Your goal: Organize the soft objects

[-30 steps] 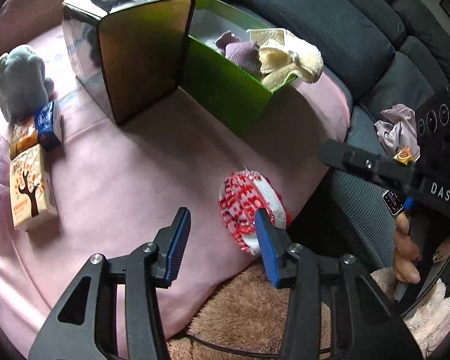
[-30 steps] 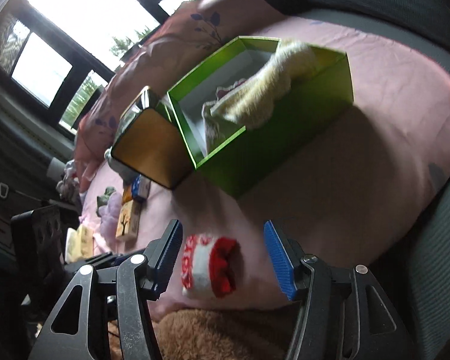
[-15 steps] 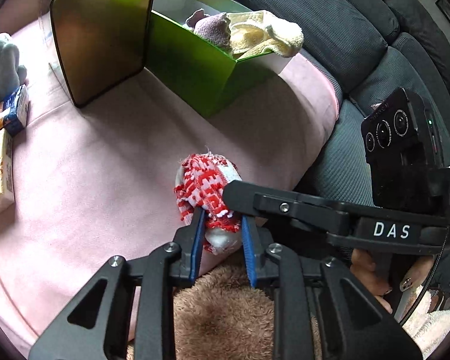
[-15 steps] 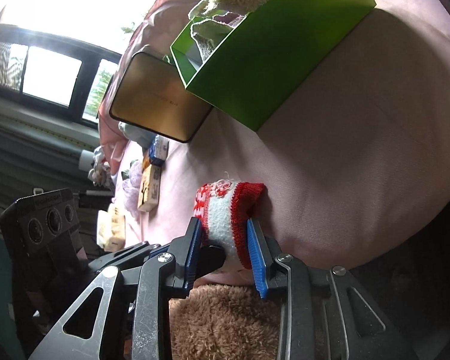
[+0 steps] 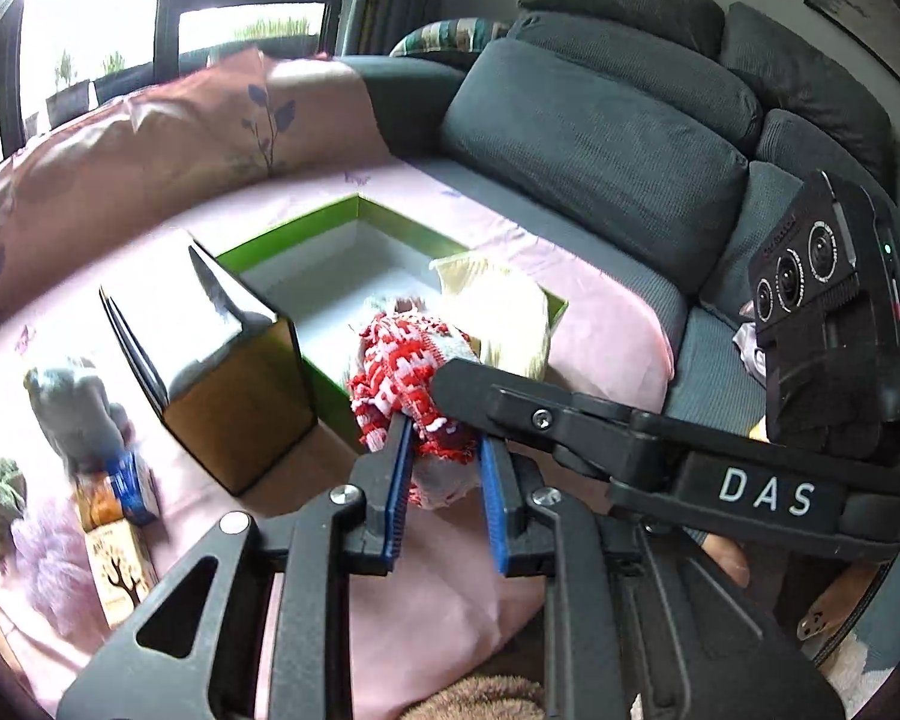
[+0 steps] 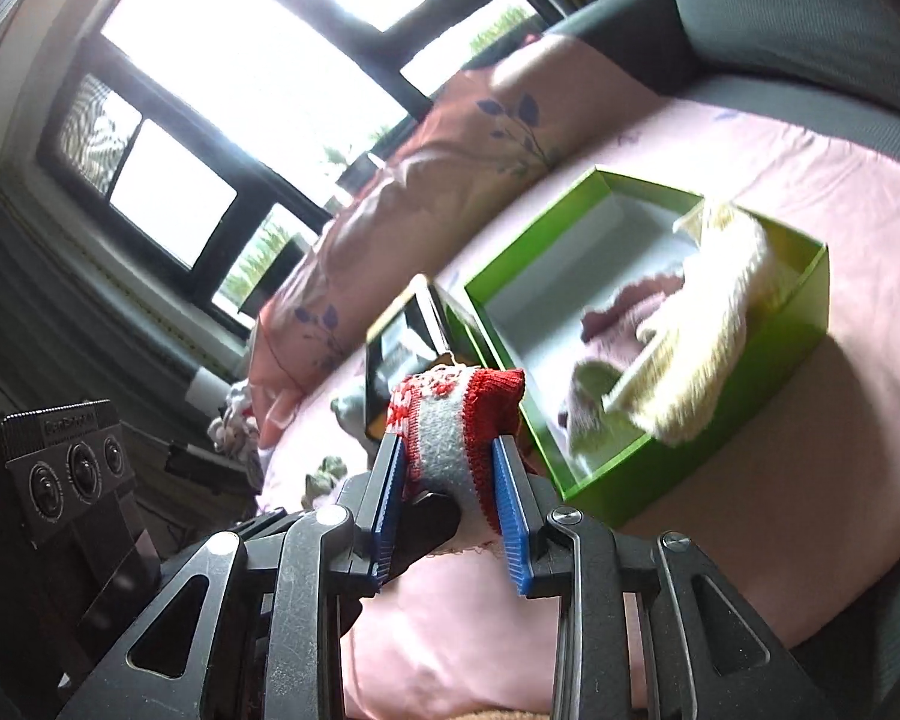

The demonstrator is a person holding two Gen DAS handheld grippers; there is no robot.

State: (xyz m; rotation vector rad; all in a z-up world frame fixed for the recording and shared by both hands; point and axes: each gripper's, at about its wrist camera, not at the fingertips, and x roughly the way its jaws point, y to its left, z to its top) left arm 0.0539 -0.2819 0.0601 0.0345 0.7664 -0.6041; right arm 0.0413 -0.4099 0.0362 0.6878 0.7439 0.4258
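A red and white knitted sock bundle (image 5: 411, 369) is held off the pink sheet by both grippers. My left gripper (image 5: 444, 450) is shut on its lower part. My right gripper (image 6: 450, 456) is shut on the same bundle (image 6: 456, 414) from the other side, its arm crossing the left wrist view. Just beyond stands an open green box (image 5: 336, 213) holding a cream towel (image 5: 498, 306) and a mauve cloth (image 6: 630, 306). The box also shows in the right wrist view (image 6: 744, 354).
A shiny gold box (image 5: 234, 402) stands left of the green box. A grey plush toy (image 5: 72, 408), small cartons (image 5: 114, 492) and a lilac fluffy item (image 5: 48, 570) lie at the left. Dark grey sofa cushions (image 5: 600, 138) rise behind. A pink pillow (image 6: 426, 174) lies by the window.
Both grippers closed on the sock bundle and lifted it off the sheet, carrying it toward the green box. Both views have tilted up.
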